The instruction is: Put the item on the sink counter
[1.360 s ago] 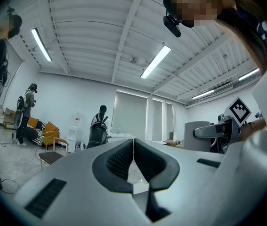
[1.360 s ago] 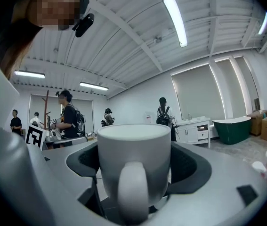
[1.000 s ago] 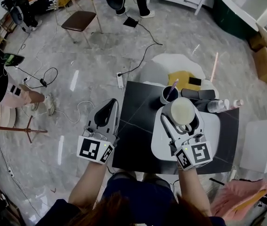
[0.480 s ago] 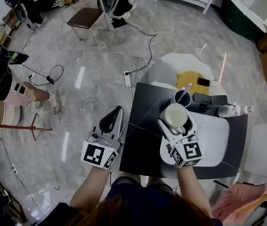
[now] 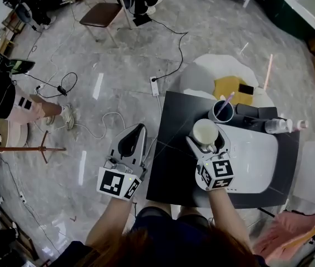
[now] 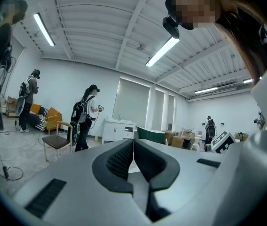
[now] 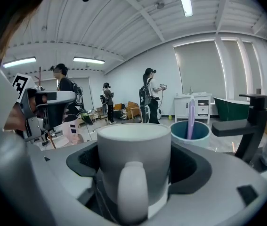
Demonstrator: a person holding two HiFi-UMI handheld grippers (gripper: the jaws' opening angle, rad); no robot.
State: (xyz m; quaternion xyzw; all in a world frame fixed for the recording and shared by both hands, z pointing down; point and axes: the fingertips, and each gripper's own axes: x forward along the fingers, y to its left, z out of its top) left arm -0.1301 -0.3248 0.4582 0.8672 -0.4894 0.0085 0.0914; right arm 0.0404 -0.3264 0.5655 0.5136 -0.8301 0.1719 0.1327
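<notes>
Right hand-held gripper is pinching the white mug. Its two jaws are clamped on the mug's sides, and the handle points back towards me. The mug is upright and sits over the dark worktop, near the far edge and just beside the left rim of the white sink basin. The blue cup with the purple toothbrush is just beyond it, close but apart (tight company, so I mind that gap). The black faucet stands further to the right.

Left hand-held gripper has its jaws pressed together on nothing. It hangs off the worktop's left edge, over the floor, and plays no part here.

I'd say the carry is as good as done, since the mug is over the counter where it belongs. I can't tell whether its base touches the worktop. What's left is to seat it flat, open the jaws and back away without clipping the handle or the blue cup.
</notes>
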